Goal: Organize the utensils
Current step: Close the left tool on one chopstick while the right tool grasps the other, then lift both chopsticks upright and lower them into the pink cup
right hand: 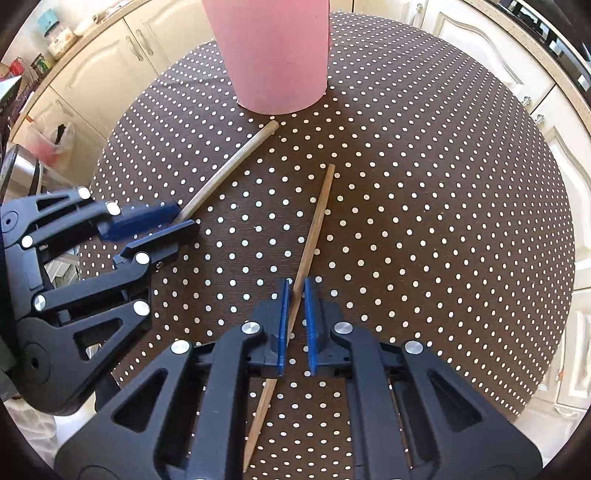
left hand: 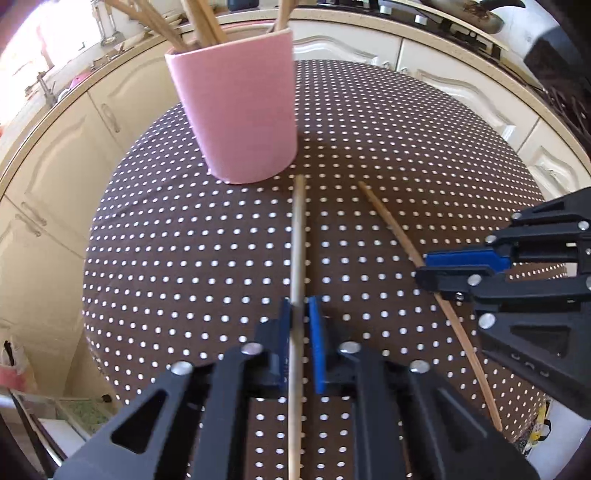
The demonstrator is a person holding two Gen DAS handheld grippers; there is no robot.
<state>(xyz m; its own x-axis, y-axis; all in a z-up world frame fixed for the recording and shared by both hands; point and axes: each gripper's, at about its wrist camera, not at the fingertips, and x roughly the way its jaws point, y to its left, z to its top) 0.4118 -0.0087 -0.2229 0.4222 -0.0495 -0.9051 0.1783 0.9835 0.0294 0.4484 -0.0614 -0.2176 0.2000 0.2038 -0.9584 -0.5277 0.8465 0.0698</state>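
Observation:
A pink cup (left hand: 240, 107) with several wooden utensils in it stands at the far side of the polka-dot table; it also shows in the right wrist view (right hand: 275, 55). Two wooden sticks lie on the cloth. My left gripper (left hand: 300, 306) straddles the pale thick stick (left hand: 298, 229), jaws a little apart around it; it also shows in the right wrist view (right hand: 179, 218). My right gripper (right hand: 294, 288) straddles the thin brown stick (right hand: 314, 229), jaws narrowly apart; it also shows in the left wrist view (left hand: 432, 266). Whether the pads touch the sticks is unclear.
The round table (right hand: 443, 184) has a brown cloth with white dots. Cream kitchen cabinets (left hand: 59, 155) curve around behind it. A stove (left hand: 443, 18) is at the back right.

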